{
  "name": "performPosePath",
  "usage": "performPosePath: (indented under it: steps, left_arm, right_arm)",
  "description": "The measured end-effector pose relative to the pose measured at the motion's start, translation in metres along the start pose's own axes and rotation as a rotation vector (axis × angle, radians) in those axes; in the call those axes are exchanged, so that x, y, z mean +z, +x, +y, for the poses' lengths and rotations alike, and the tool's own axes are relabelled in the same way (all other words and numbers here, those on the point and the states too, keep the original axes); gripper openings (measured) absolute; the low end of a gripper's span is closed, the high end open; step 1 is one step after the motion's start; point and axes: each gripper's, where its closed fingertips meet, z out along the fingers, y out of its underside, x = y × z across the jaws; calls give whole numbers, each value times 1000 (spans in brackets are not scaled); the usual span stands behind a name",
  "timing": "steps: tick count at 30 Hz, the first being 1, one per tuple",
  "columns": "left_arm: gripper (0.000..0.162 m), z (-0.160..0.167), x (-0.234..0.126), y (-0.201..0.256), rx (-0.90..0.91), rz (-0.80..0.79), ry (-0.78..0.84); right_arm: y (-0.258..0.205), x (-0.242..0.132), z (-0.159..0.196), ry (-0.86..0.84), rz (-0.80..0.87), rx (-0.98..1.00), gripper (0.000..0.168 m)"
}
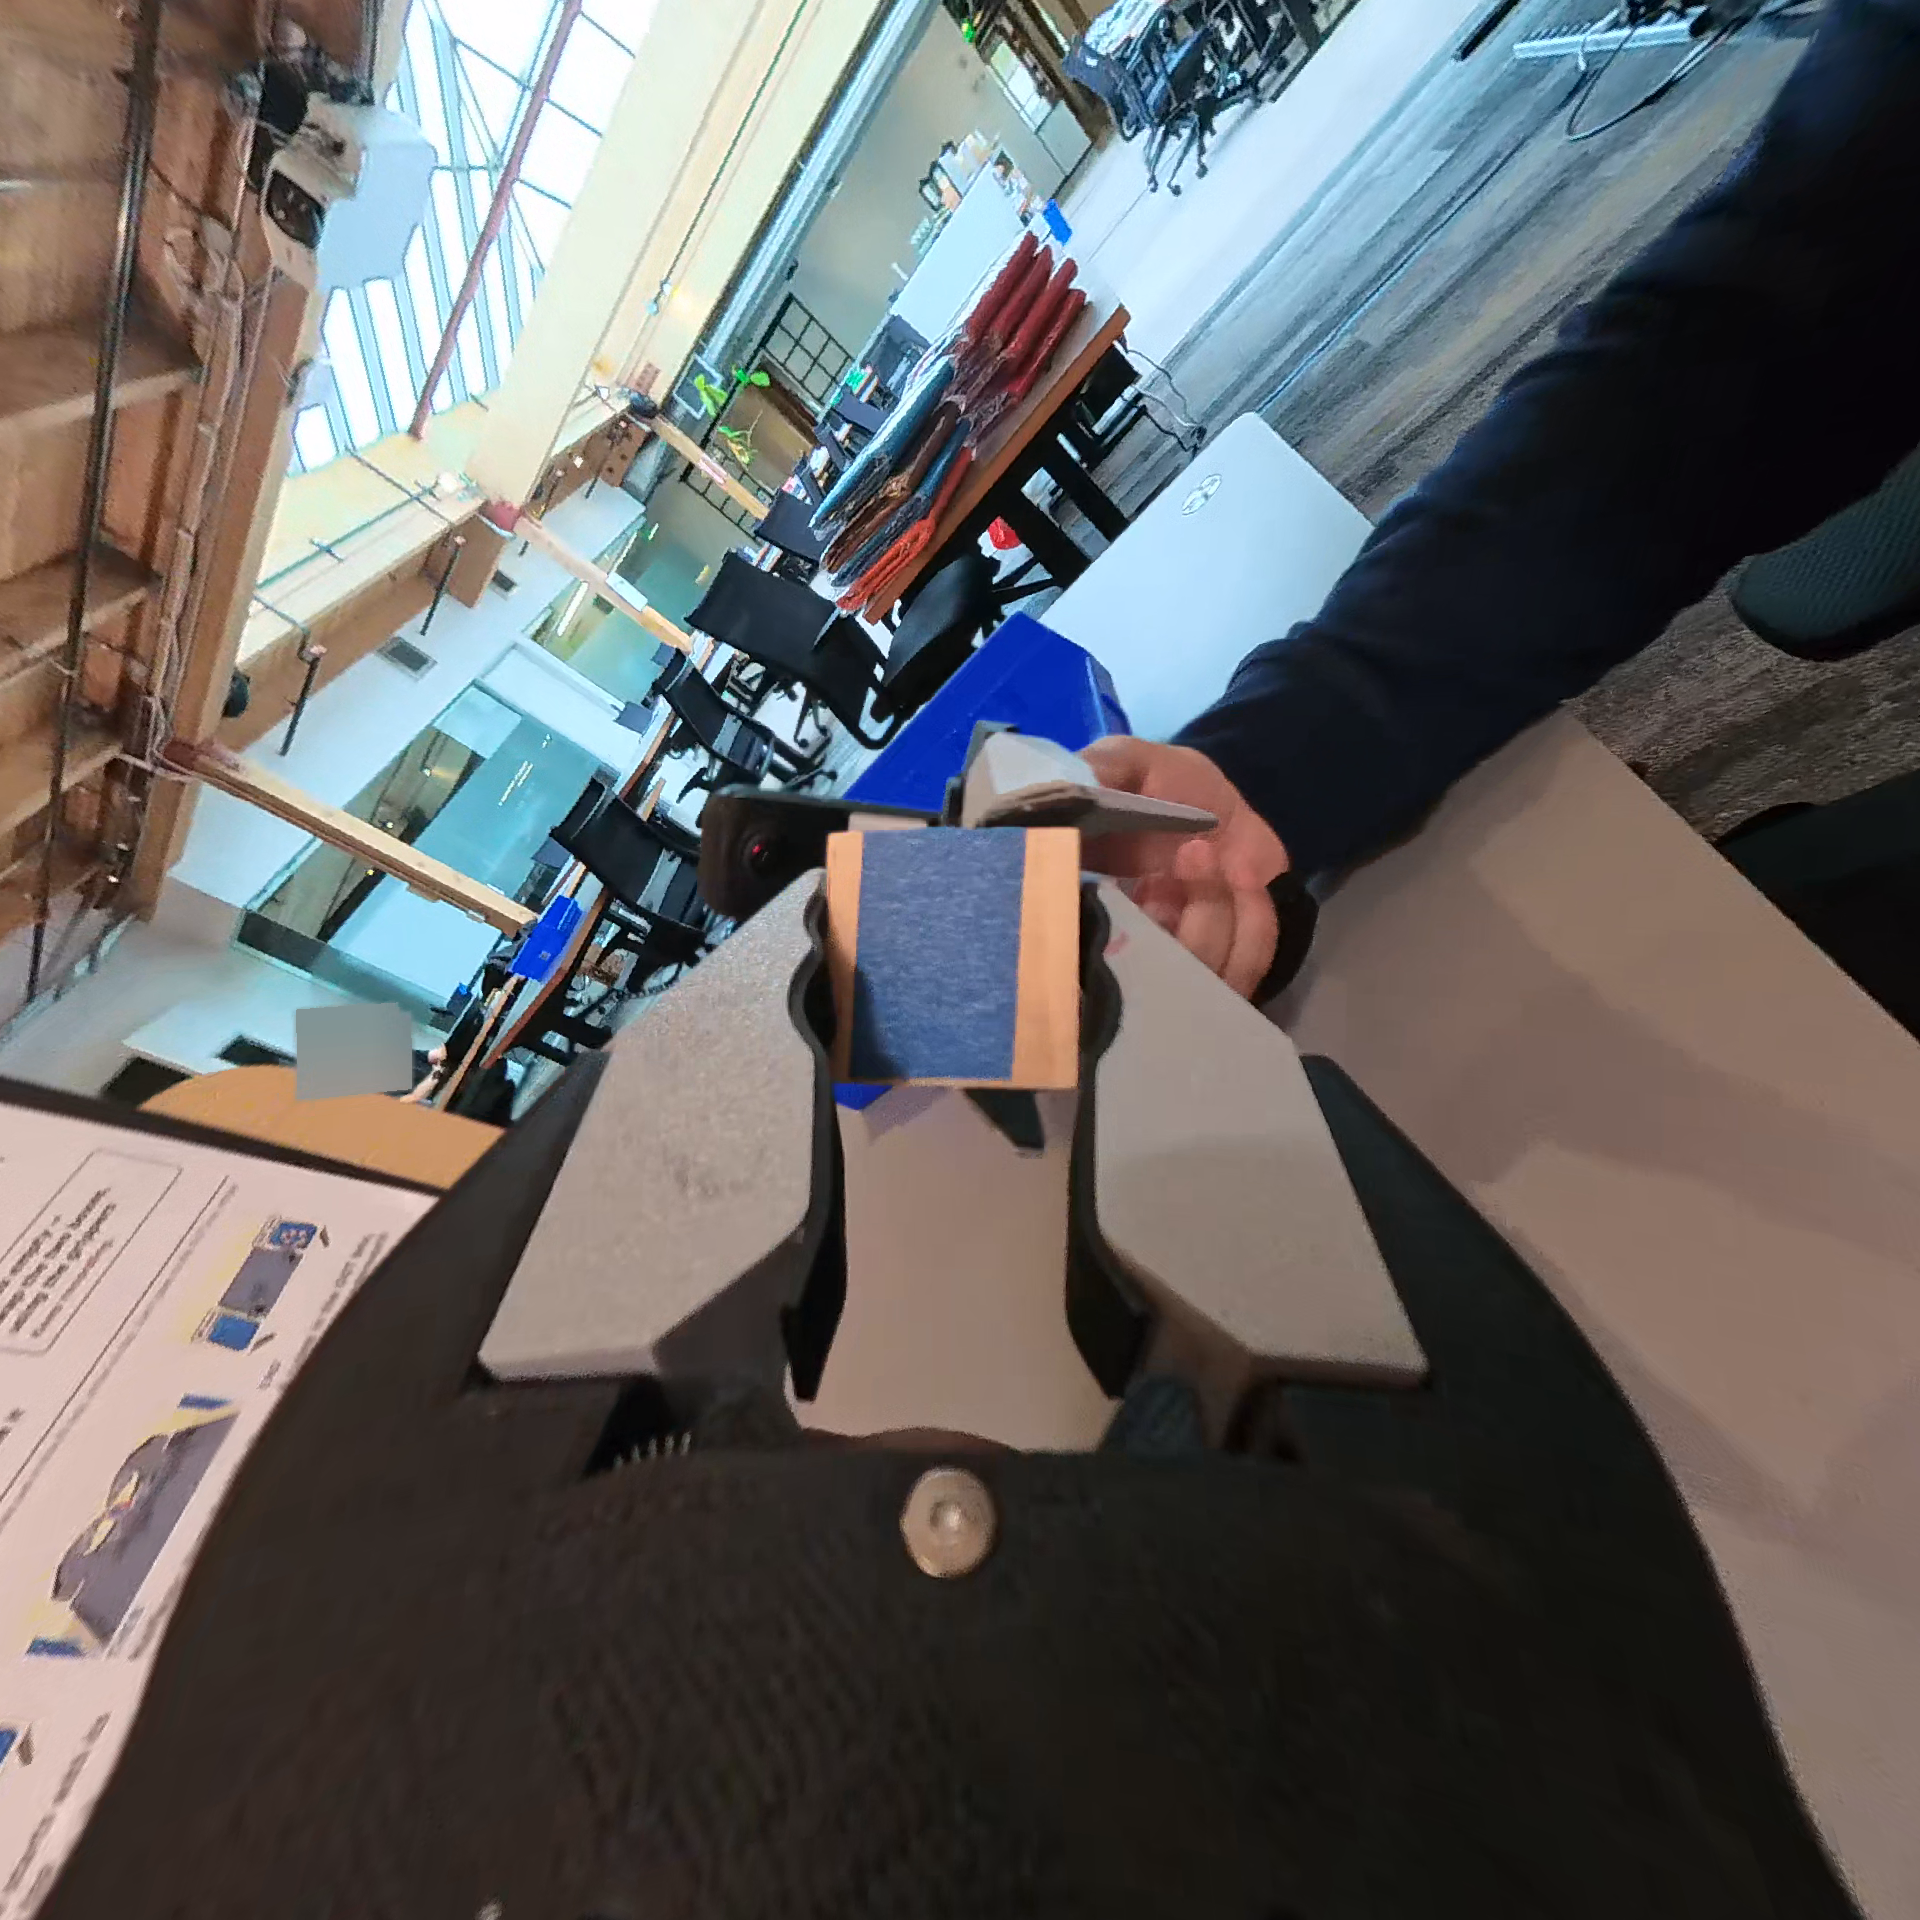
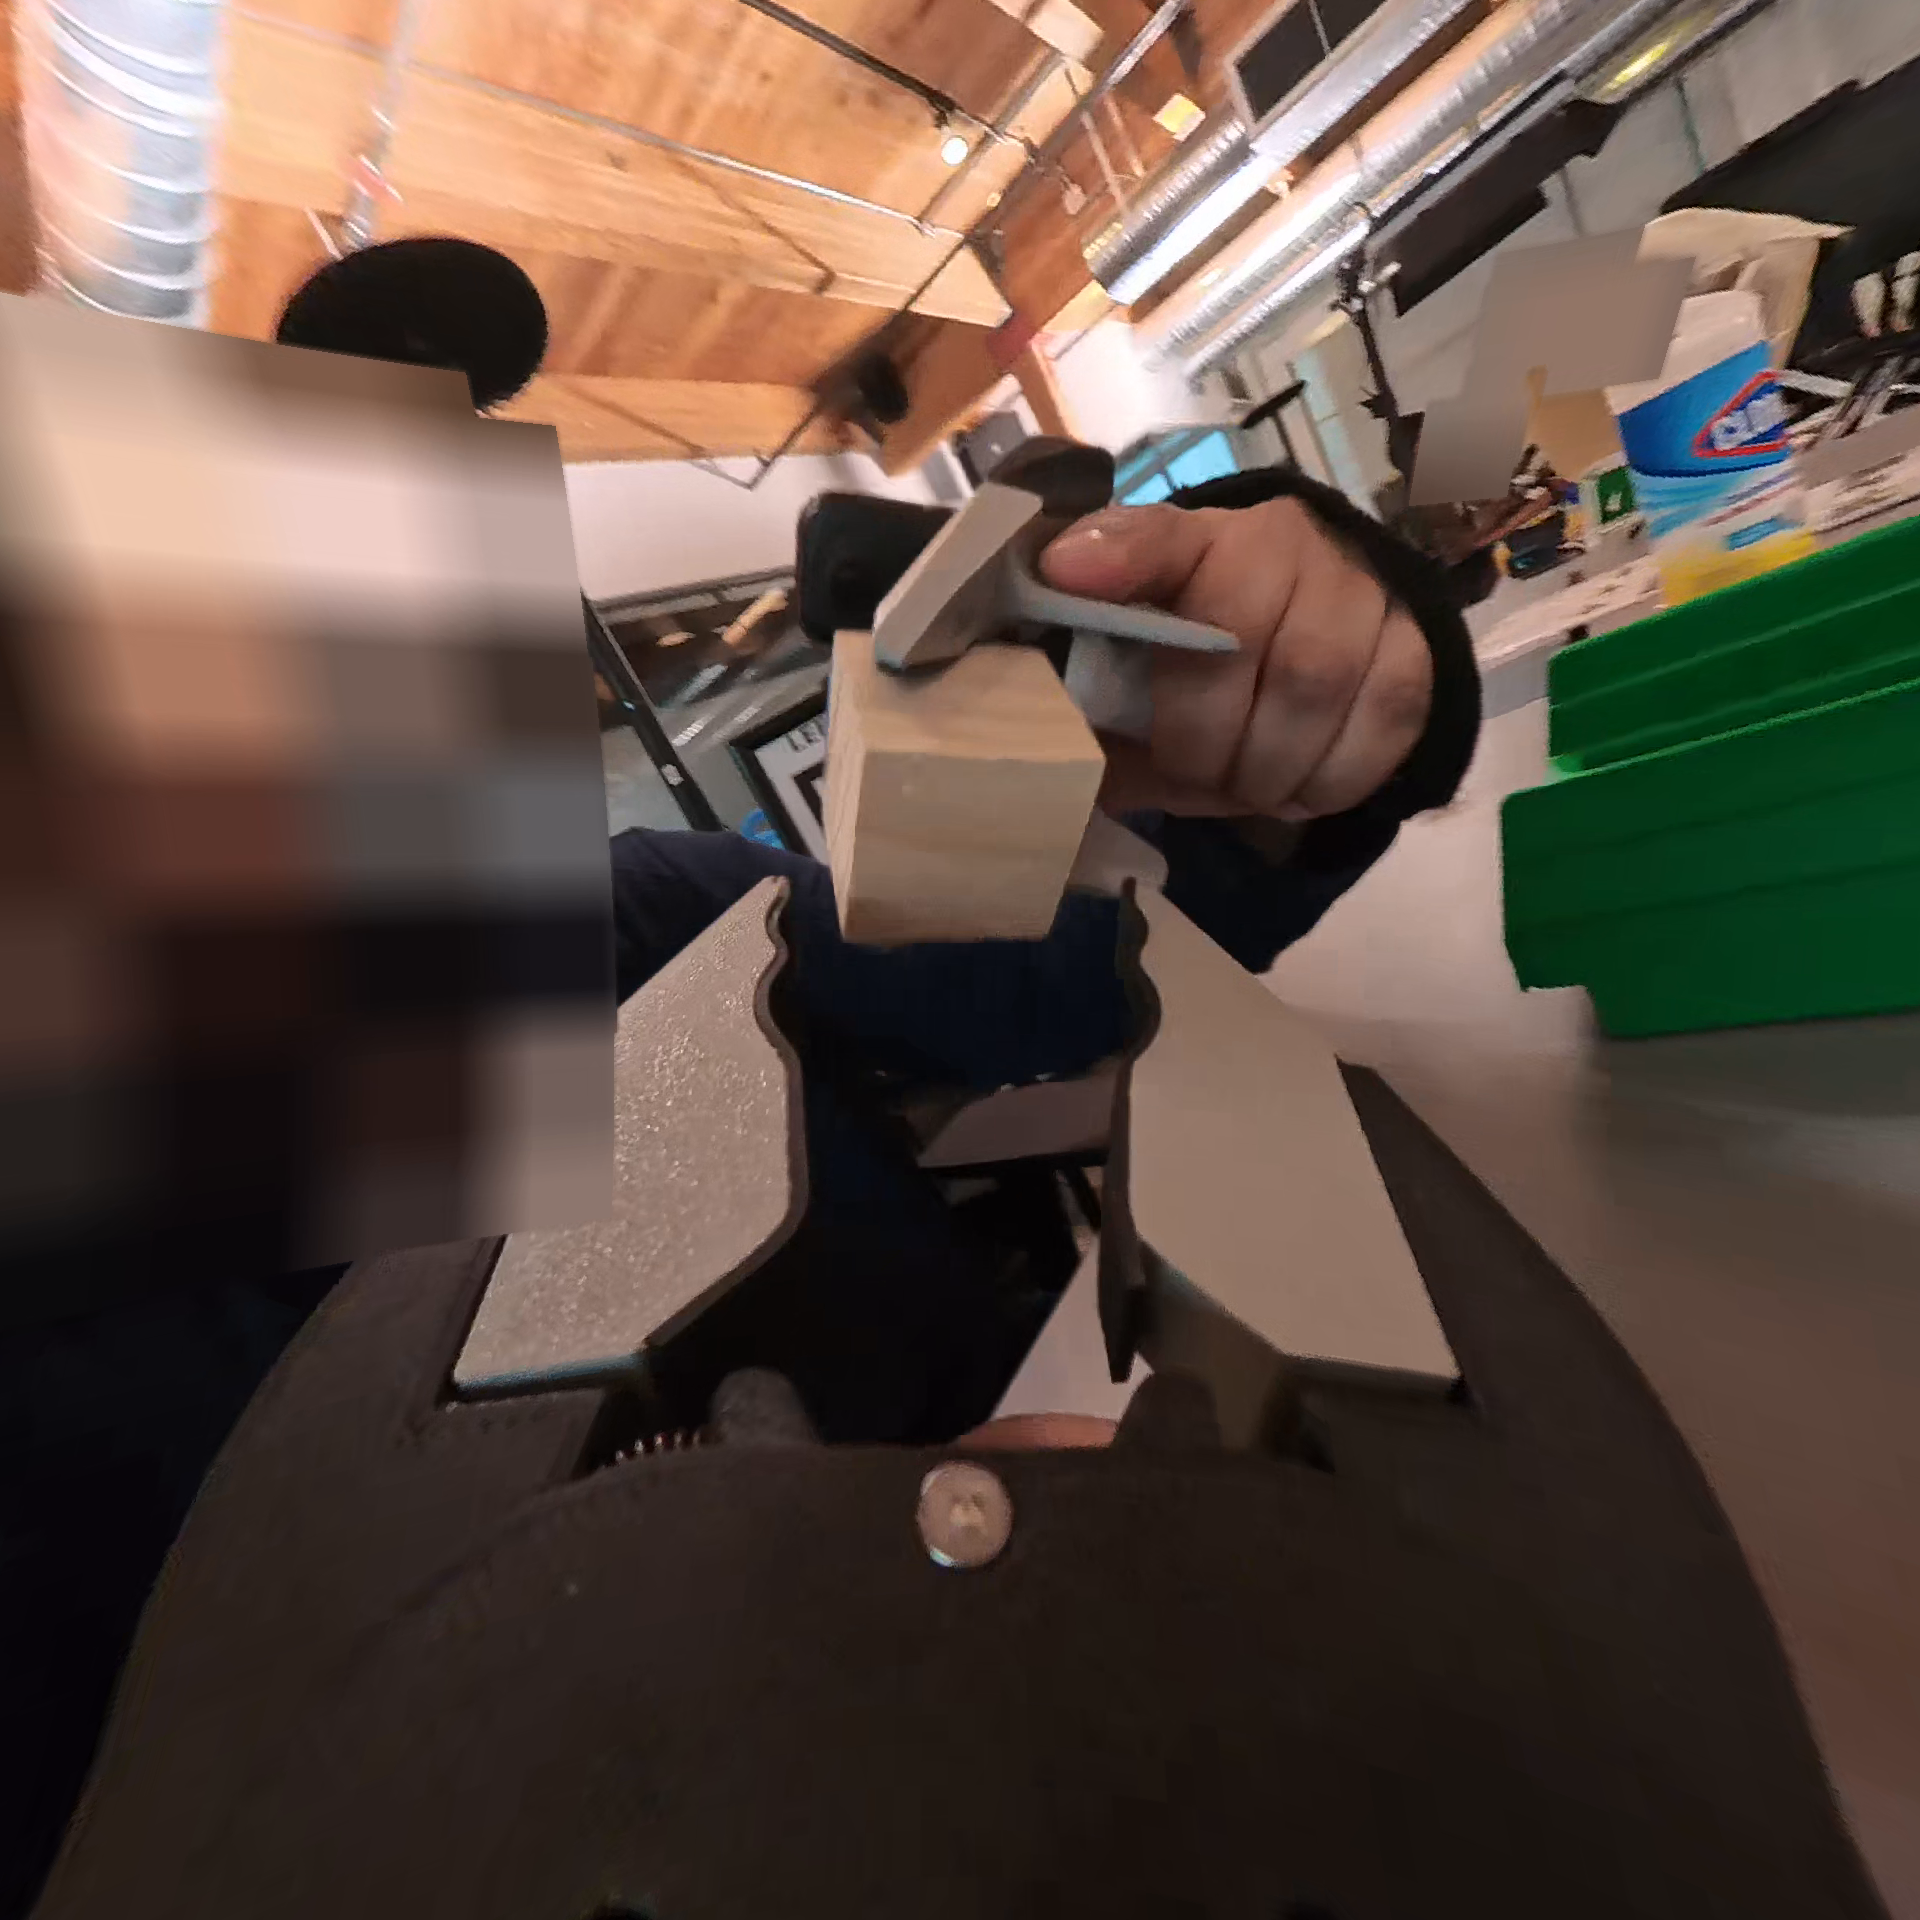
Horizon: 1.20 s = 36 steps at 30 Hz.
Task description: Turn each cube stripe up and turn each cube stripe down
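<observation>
L tool [image 1: 951, 971] clamping striped cube [image 1: 951, 961], R tool [image 2: 956, 935] agape nearby

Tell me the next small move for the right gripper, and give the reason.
Probably ease the right gripper forward and shut it on the wooden cube. Its jaws stand open just short of the cube, while the left gripper holds the cube in the air with the blue stripe facing its own camera. A handover looks set up for re-turning the cube.

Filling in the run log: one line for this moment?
left gripper: shut on cube | stripe: faces left camera | right gripper: open, near cube | cube: off table
</observation>
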Motion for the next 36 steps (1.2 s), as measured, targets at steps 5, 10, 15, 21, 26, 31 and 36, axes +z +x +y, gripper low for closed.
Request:
performPosePath:
  steps: [5,10,15,21,26,31,36]
  left_arm:
    - [45,4,10,8,-5,-27,40]
    - [45,15,9,6,-31,-84,71]
    - [45,25,9,8,-4,-101,38]
    - [45,49,8,4,-17,-179,-38]
    - [52,50,3,3,-80,-219,-12]
    - [52,45,-9,-10,-235,-263,81]
    - [52,69,1,-7,-226,-279,-18]
  right_arm:
    - [0,-2,-6,60,-44,41,50]
    - [11,-5,-6,68,18,69,45]
    - [20,-3,-3,56,55,78,46]
    - [40,-12,-6,62,229,-21,45]
    - [47,-27,-21,109,374,-116,44]
    - [44,-52,-42,92,693,-361,44]
    - [1,-94,-76,34,1100,-567,44]
